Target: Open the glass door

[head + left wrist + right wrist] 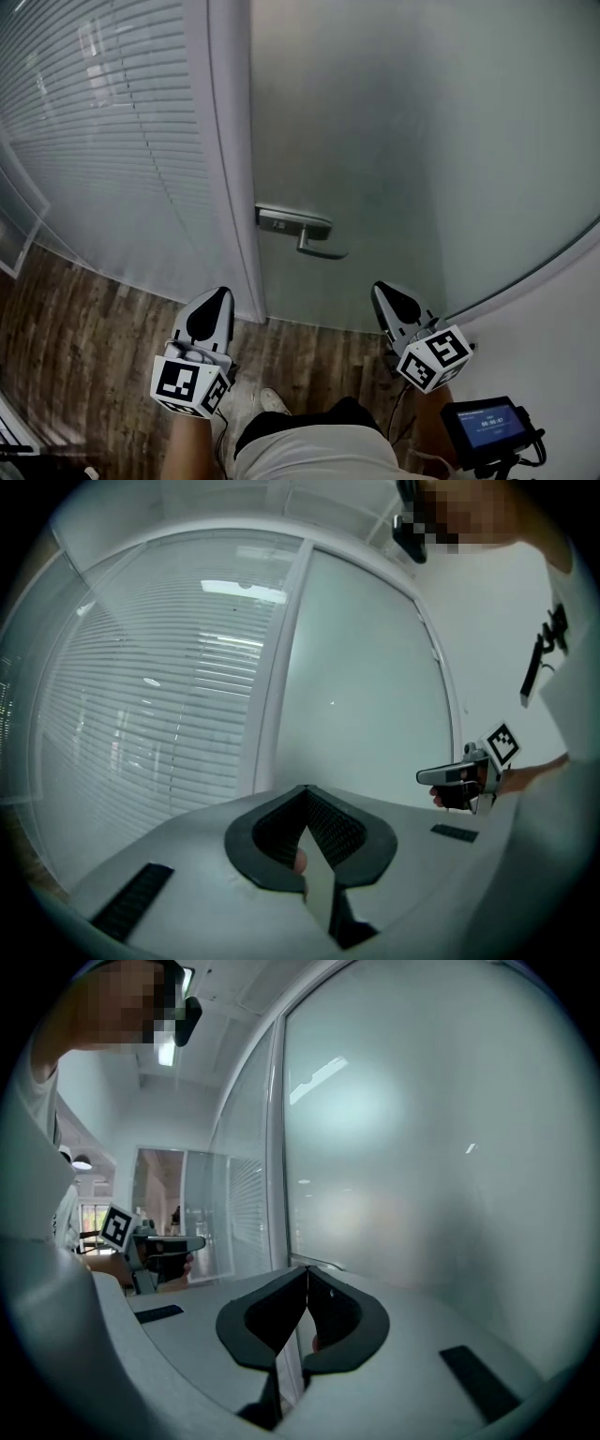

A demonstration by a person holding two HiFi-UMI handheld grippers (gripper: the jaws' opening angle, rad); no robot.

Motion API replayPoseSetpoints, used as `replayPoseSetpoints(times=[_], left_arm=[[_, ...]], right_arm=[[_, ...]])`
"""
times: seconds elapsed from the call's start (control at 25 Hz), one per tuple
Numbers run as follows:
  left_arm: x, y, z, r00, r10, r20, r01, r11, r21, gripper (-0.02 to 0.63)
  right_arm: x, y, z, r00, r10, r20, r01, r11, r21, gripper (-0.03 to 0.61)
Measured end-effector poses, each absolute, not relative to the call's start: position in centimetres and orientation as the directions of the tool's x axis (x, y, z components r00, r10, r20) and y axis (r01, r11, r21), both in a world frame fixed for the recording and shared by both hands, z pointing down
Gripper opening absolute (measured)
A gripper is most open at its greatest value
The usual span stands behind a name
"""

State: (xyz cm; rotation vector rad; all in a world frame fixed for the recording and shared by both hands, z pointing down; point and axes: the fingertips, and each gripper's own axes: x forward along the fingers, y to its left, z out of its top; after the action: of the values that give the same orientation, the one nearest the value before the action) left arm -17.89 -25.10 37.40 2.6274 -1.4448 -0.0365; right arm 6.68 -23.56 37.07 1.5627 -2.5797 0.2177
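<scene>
Both grippers clenched on nothing: left gripper (pixel 217 298) and right gripper (pixel 386 292) each have jaws pressed together. They hang low in front of the frosted glass door (pixel 403 141), well short of it. The lever handle (pixel 302 232) sits at the door's left edge, beside the white frame (pixel 230 169), between the two grippers and above them.

Risks imo:
- Go in with jaws shut and you can't clamp the lever, only press on it. Smooth metal, so the tip prob skids off the free end, which points right.
- Overshoot and the tip hits glass.
- If the door swings toward you, your shoe (pixel 272 401) and the screen unit (pixel 487 424) at your right are in its path.

Can't see:
- Hinges and swing direction, since the door's top and right edge are cut off.
- Whether the door is locked or latched.
- Anything behind the frosting.
- The lever isn't clear in either gripper view; the thin edge over the right jaws might be it, can't confirm.
</scene>
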Motion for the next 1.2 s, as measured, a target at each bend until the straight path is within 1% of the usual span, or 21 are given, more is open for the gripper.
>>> replayPoseSetpoints(times=[0.24, 0.52, 0.68, 0.88, 1.08, 1.2], left_arm=[[-18.0, -25.2, 37.2, 0.553, -0.831, 0.055, -0.828, -0.541, 0.146, 0.000], [-15.7, -27.1, 37.4, 0.509, -0.856, 0.094, -0.858, -0.497, 0.129, 0.000], [-15.0, -26.0, 37.1, 0.486, -0.869, 0.094, -0.871, -0.472, 0.138, 0.000], [-13.1, -28.3, 38.1, 0.456, -0.879, 0.138, -0.887, -0.437, 0.149, 0.000], [-12.6, -29.1, 40.8, 0.438, -0.881, 0.180, -0.897, -0.414, 0.155, 0.000], [-12.6, -29.4, 41.4, 0.440, -0.878, 0.190, -0.896, -0.415, 0.158, 0.000]], right_arm=[[5.7, -24.0, 36.5, -0.479, -0.857, 0.189, -0.876, 0.479, -0.050, 0.002], [6.7, -27.8, 38.8, -0.563, -0.790, 0.241, -0.819, 0.572, -0.036, 0.005], [6.3, -28.0, 39.7, -0.611, -0.735, 0.293, -0.772, 0.636, -0.013, 0.066], [6.7, -31.3, 41.6, -0.653, -0.646, 0.396, -0.689, 0.723, 0.045, 0.129], [5.7, -33.1, 46.4, -0.653, -0.557, 0.513, -0.612, 0.787, 0.075, 0.163], [5.2, -33.7, 47.9, -0.644, -0.527, 0.554, -0.590, 0.803, 0.078, 0.163]])
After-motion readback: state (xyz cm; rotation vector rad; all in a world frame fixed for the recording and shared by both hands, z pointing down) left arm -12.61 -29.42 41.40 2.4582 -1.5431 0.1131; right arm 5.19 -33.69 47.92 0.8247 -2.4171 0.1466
